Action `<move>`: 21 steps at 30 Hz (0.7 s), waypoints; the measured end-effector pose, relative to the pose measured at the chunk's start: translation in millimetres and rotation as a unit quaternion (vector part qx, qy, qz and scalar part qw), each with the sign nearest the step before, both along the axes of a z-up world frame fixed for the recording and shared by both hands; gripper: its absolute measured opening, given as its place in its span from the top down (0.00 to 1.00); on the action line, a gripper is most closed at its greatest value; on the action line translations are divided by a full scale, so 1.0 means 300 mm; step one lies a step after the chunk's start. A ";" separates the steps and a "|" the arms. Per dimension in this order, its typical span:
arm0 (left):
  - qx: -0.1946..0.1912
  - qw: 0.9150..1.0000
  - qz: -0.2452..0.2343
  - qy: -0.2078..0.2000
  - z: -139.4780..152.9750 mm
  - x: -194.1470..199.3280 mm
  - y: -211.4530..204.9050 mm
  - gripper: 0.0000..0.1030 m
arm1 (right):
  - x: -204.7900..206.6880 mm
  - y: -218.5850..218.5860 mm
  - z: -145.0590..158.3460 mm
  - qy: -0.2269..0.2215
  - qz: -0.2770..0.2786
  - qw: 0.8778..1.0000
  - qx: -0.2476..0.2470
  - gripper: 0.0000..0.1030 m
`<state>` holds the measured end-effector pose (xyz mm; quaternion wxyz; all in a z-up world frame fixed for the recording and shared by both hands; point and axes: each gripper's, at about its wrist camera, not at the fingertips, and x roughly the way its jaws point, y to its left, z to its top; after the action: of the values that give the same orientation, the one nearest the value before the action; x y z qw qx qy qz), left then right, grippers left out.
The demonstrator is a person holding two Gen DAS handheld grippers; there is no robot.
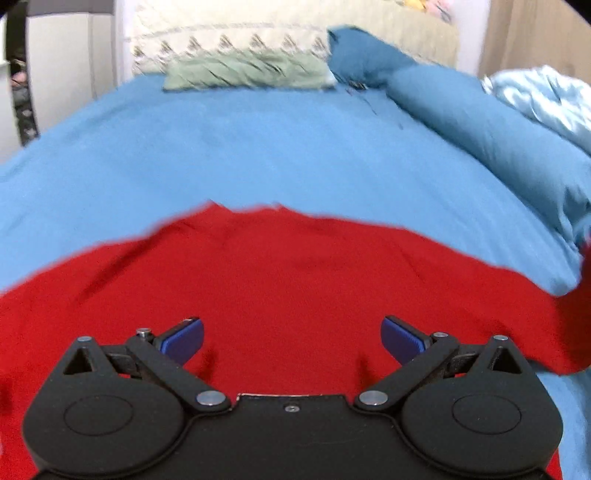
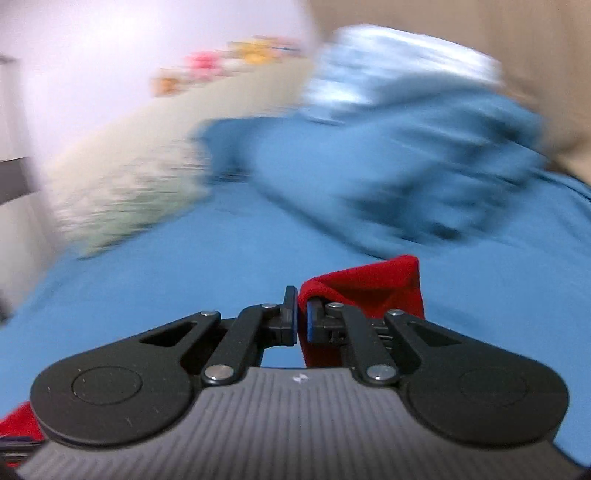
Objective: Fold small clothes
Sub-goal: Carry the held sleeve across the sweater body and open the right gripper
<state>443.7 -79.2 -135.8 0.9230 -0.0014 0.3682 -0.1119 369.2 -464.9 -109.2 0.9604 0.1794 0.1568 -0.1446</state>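
Note:
A red garment (image 1: 288, 280) lies spread on the blue bed sheet (image 1: 258, 147). My left gripper (image 1: 291, 338) is open above the garment's near part, its blue pads (image 1: 184, 338) wide apart and holding nothing. My right gripper (image 2: 302, 319) is shut on a fold of the red garment (image 2: 369, 284), which bunches up over the right finger and hangs lifted above the sheet (image 2: 184, 277). The right wrist view is motion-blurred.
A green patterned pillow (image 1: 247, 70) and a cream headboard cushion (image 1: 229, 33) lie at the far end of the bed. A bunched blue duvet (image 1: 480, 122) and a pale satin blanket (image 1: 546, 99) lie along the right side. A wall stands at the left.

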 end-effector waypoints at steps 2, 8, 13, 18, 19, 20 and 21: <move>0.010 1.000 0.019 -0.015 0.041 -0.013 0.064 0.00 | 0.087 0.154 0.057 -0.018 0.083 0.996 -0.009 0.81; 0.053 0.995 0.078 -0.023 0.026 -0.076 0.230 0.00 | 0.305 0.634 -0.128 0.034 0.284 0.958 -0.008 0.81; 0.029 0.997 0.072 -0.001 -0.030 -0.092 0.292 0.00 | 0.314 0.857 -0.367 0.115 0.336 0.934 -0.030 0.78; 0.007 1.000 0.028 -0.006 -0.015 -0.071 0.224 0.00 | 0.231 0.861 -0.375 0.111 0.345 0.929 -0.074 0.34; 0.002 1.000 0.007 -0.007 -0.010 -0.066 0.195 0.00 | 0.199 0.845 -0.361 0.106 0.341 0.930 -0.085 0.27; 0.000 1.000 -0.013 -0.006 -0.009 -0.061 0.166 0.00 | 0.180 0.815 -0.355 0.102 0.332 0.933 -0.098 0.19; 0.000 0.999 -0.038 -0.006 -0.008 -0.061 0.133 0.00 | 0.146 0.797 -0.349 0.101 0.320 0.935 -0.113 0.18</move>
<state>425.4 -39.2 -138.3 0.9202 0.0135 0.3628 -0.1463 413.0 -225.7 -214.0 0.9490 -0.0054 0.2844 0.1364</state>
